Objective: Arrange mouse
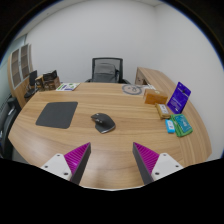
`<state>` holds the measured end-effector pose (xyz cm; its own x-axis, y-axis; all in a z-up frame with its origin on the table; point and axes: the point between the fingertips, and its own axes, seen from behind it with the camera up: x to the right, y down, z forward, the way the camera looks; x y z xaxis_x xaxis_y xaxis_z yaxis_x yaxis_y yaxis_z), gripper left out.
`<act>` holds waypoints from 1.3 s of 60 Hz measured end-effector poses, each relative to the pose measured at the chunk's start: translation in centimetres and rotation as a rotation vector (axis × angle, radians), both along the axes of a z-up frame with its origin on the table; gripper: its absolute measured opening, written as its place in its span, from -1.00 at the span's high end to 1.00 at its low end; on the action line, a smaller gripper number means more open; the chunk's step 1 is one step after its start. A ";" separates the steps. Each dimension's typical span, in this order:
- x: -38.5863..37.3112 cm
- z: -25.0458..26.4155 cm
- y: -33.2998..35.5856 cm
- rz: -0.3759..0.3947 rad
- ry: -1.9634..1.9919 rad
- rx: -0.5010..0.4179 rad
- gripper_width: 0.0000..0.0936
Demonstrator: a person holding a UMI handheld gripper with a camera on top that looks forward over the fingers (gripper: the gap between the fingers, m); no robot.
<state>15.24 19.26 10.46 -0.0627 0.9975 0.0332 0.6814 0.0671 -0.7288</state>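
A dark grey computer mouse (pixel 103 123) lies on the wooden table (pixel 120 140), a little beyond my fingers and to the right of a dark grey mouse mat (pixel 57 115). The mouse rests on bare wood, apart from the mat. My gripper (pixel 110 163) hovers over the table's near edge, open, with its magenta pads (pixel 76 157) spread wide and nothing between them.
At the right side stand a purple box (pixel 178 97), a teal packet (pixel 182 125) and a small carton (pixel 165 110). A round object (pixel 133 89) and papers (pixel 66 87) lie at the far side. A black office chair (pixel 105 70) stands behind the table.
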 end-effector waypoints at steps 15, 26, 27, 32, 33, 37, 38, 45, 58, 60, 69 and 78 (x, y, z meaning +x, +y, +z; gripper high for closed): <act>-4.3 -3.0 -2.2 -0.023 -0.009 0.000 -0.84; -7.8 -5.5 -3.1 -0.011 -0.018 0.023 -0.84; -8.2 -5.7 -3.2 -0.010 -0.020 0.023 -0.84; -9.7 -7.0 -3.5 -0.009 -0.028 0.021 -0.84; -10.0 -7.3 -3.6 -0.010 -0.029 0.021 -0.84; -11.3 -8.3 -3.7 -0.012 -0.034 0.020 -0.84; -11.6 -8.4 -3.7 -0.013 -0.033 0.020 -0.84; -13.6 -9.7 -3.8 -0.018 -0.035 0.011 -0.85; -17.2 -11.5 -3.6 -0.023 -0.041 0.007 -0.86; -17.6 -11.8 -3.5 -0.025 -0.048 0.004 -0.84; -20.0 -12.4 -2.8 -0.051 -0.047 -0.027 -0.84; -22.1 -12.4 -1.7 -0.071 -0.042 -0.033 -0.84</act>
